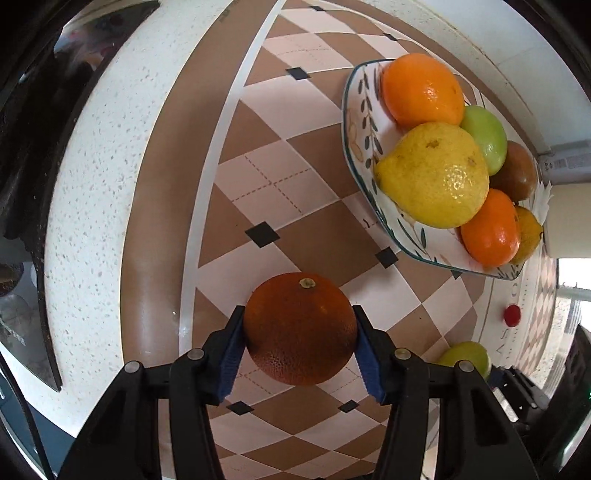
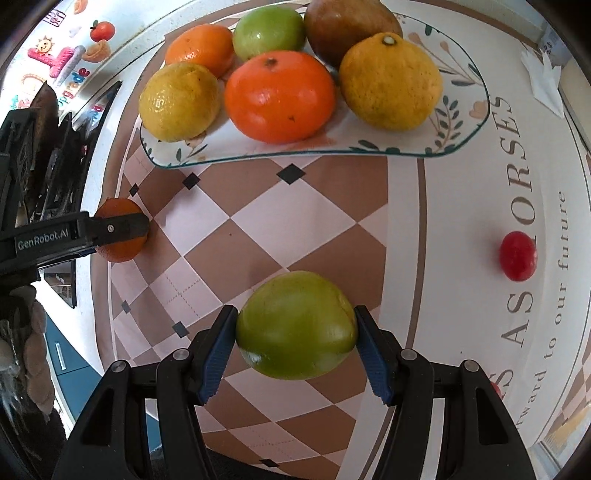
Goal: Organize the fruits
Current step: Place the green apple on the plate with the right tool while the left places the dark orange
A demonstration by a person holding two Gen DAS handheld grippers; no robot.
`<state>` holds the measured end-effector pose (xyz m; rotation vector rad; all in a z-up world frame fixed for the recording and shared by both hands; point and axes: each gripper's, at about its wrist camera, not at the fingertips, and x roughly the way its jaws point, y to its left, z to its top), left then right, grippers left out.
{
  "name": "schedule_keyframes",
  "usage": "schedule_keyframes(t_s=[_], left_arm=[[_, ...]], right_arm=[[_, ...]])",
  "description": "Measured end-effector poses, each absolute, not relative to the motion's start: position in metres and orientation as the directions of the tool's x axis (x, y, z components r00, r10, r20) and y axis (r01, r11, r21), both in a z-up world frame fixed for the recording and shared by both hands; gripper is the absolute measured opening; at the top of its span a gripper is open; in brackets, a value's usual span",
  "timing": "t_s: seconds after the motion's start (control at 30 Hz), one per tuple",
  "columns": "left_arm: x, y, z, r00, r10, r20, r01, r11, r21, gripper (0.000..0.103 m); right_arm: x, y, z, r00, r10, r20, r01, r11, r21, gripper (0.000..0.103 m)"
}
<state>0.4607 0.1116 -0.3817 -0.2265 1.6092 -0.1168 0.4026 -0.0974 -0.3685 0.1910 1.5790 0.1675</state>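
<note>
Plate (image 2: pixel 461 122), leaf-patterned, holds six fruits, touching: two oranges, two yellow citrus, a green one, a brown one. Dark orange (image 1: pixel 300 328) off plate's left corner, stem up. Green fruit (image 2: pixel 295 325) just before plate. Small red fruit (image 2: pixel 518 255) off to plate's right.

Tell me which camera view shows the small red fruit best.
The right wrist view: the small red fruit lies whole and unobstructed on the lettered mat. The left wrist view shows it only as a tiny red spot near the edge.

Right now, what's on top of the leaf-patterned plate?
The plate holds six fruits: two oranges, two yellow citrus, a green fruit and a brown one. What lies beneath them is covered.
</note>
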Motion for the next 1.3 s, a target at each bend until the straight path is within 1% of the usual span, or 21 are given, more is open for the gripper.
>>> schedule_keyframes(t_s=[0.13, 0.23, 0.37, 0.47, 0.57, 0.7, 0.93, 1.0, 1.07, 1.1, 1.13, 1.23, 1.3], left_arm=[[0.453, 0.109, -0.371, -0.020, -0.227, -0.974, -0.083, 0.971, -0.224, 0.051], [0.458, 0.105, -0.341, 0.031, -0.271, -0.962, -0.107, 0.956, -0.273, 0.051], [0.479, 0.108, -0.308, 0.091, -0.318, -0.944, -0.119, 0.937, -0.328, 0.051], [0.511, 0.108, -0.296, 0.113, -0.344, -0.932, -0.145, 0.923, -0.358, 0.051], [0.537, 0.112, -0.297, 0.094, -0.349, -0.933, -0.172, 0.917, -0.360, 0.051], [0.568, 0.108, -0.311, 0.049, -0.359, -0.932, -0.212, 0.908, -0.361, 0.052], [0.586, 0.100, -0.338, -0.051, -0.369, -0.928, -0.238, 0.907, -0.348, 0.052], [0.587, 0.098, -0.345, -0.075, -0.374, -0.924, -0.242, 0.906, -0.347, 0.052], [0.587, 0.097, -0.349, -0.090, -0.366, -0.926, -0.240, 0.910, -0.337, 0.052], [0.586, 0.097, -0.350, -0.094, -0.363, -0.927, -0.242, 0.912, -0.333, 0.055], [0.586, 0.097, -0.351, -0.096, -0.363, -0.927, -0.245, 0.911, -0.331, 0.065], [0.586, 0.095, -0.355, -0.097, -0.369, -0.925, -0.246, 0.909, -0.337, 0.083], [0.586, 0.095, -0.356, -0.109, -0.364, -0.925, -0.240, 0.913, -0.330, 0.085]], right_arm=[[0.398, -0.104, -0.368, -0.020, 0.273, -0.962, 0.057, 0.961, 0.271, 0.065], [0.396, -0.122, -0.356, 0.002, 0.341, -0.940, 0.111, 0.934, 0.339, 0.065], [0.410, -0.154, -0.322, 0.100, 0.409, -0.907, 0.180, 0.889, 0.420, 0.065], [0.438, -0.187, -0.293, 0.197, 0.390, -0.900, 0.215, 0.878, 0.428, 0.065], [0.471, -0.216, -0.285, 0.239, 0.333, -0.912, 0.246, 0.888, 0.389, 0.065], [0.510, -0.240, -0.298, 0.217, 0.294, -0.931, 0.284, 0.893, 0.349, 0.066], [0.541, -0.247, -0.331, 0.147, 0.300, -0.942, 0.295, 0.896, 0.331, 0.066], [0.542, -0.243, -0.336, 0.133, 0.304, -0.943, 0.291, 0.898, 0.331, 0.069], [0.546, -0.239, -0.339, 0.129, 0.311, -0.942, 0.286, 0.897, 0.336, 0.082], [0.548, -0.237, -0.339, 0.127, 0.309, -0.942, 0.286, 0.898, 0.334, 0.084], [0.549, -0.236, -0.339, 0.127, 0.306, -0.943, 0.285, 0.900, 0.330, 0.084], [0.552, -0.234, -0.337, 0.121, 0.307, -0.944, 0.274, 0.904, 0.329, 0.084], [0.552, -0.232, -0.335, 0.115, 0.307, -0.945, 0.270, 0.906, 0.327, 0.084]])
